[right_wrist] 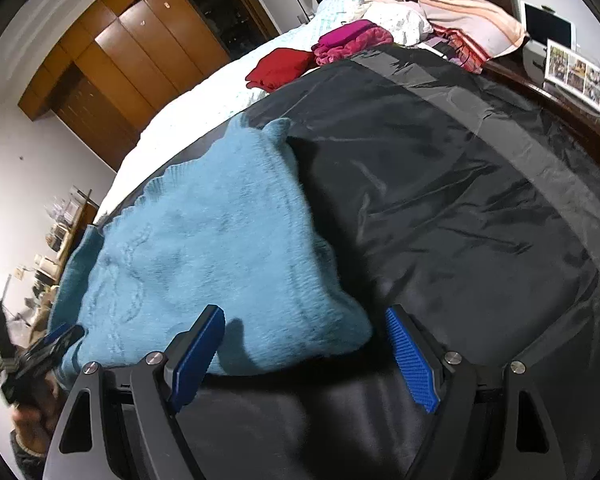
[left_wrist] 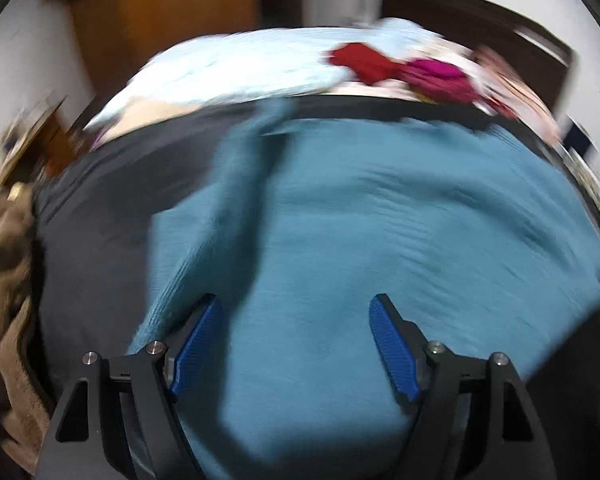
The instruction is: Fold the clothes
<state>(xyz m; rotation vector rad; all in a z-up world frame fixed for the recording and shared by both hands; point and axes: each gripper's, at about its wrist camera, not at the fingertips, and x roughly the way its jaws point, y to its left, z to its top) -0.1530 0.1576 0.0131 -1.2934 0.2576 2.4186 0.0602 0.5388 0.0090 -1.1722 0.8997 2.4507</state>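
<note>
1. Teal knit fills most of my left wrist view: the sweater (left_wrist: 360, 220) lies spread on a black sheet (left_wrist: 100, 220) that covers the near part of the bed. The picture is badly smeared, so fine detail is lost.
2. My left gripper (left_wrist: 296, 344) hangs low over the sweater, pointed along it toward the far side of the bed. Its blue pads (left_wrist: 196, 344) stand wide apart with nothing between them. I cannot tell whether they touch the knit.
3. Beyond the black sheet I see a pale blue bedspread (left_wrist: 228, 68), with a red garment (left_wrist: 360, 60) and a magenta garment (left_wrist: 440, 76) side by side on it. Brown fabric (left_wrist: 8, 280) is heaped at the left edge. No writing is readable in this blur.
4. From my right wrist view, which is sharp, the sweater (right_wrist: 204, 248) lies left of centre on the black sheet (right_wrist: 440, 200), with a scalloped hem along its far left edge and a cable pattern in the knit.
5. My right gripper (right_wrist: 306, 354) sits at the sweater's near right corner, pads parted and empty. That corner lies between them, nearer the left pad (right_wrist: 198, 354); contact is unclear.
6. At the lower left, my left hand (right_wrist: 32, 428) holds the left gripper (right_wrist: 50, 344) at the sweater's left edge.
7. Further off are a wooden wardrobe (right_wrist: 140, 52), pillows (right_wrist: 468, 20) and a strip of photographs (right_wrist: 580, 80). I can read no label or lettering anywhere.
</note>
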